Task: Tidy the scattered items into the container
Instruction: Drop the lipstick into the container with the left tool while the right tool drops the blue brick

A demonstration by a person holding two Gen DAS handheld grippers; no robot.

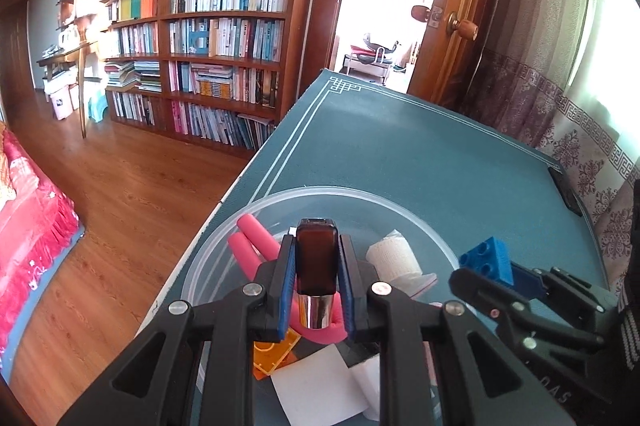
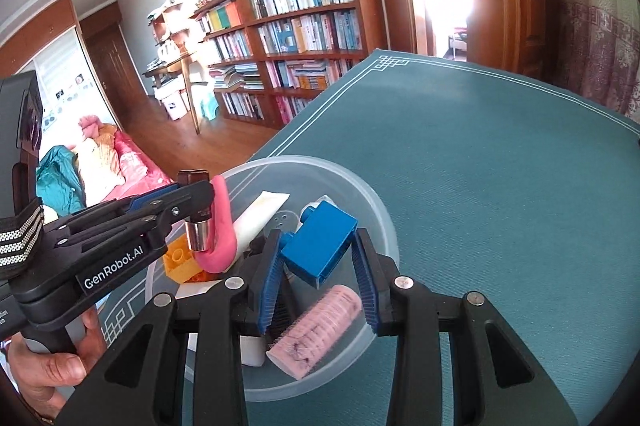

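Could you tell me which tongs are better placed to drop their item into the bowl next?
Probably the left tongs: their brown bottle hangs over the bowl middle. The right tongs hold the blue brick nearer its rim.

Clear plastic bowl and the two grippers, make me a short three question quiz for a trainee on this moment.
1. True or false: the left gripper is empty.
2. What does the right gripper hold? A) pink hair roller B) blue building block C) white tube
3. Fill in: both grippers hang over the clear ____.

Key:
1. False, it clamps a brown bottle with a silver cap.
2. B, the blue building block.
3. bowl
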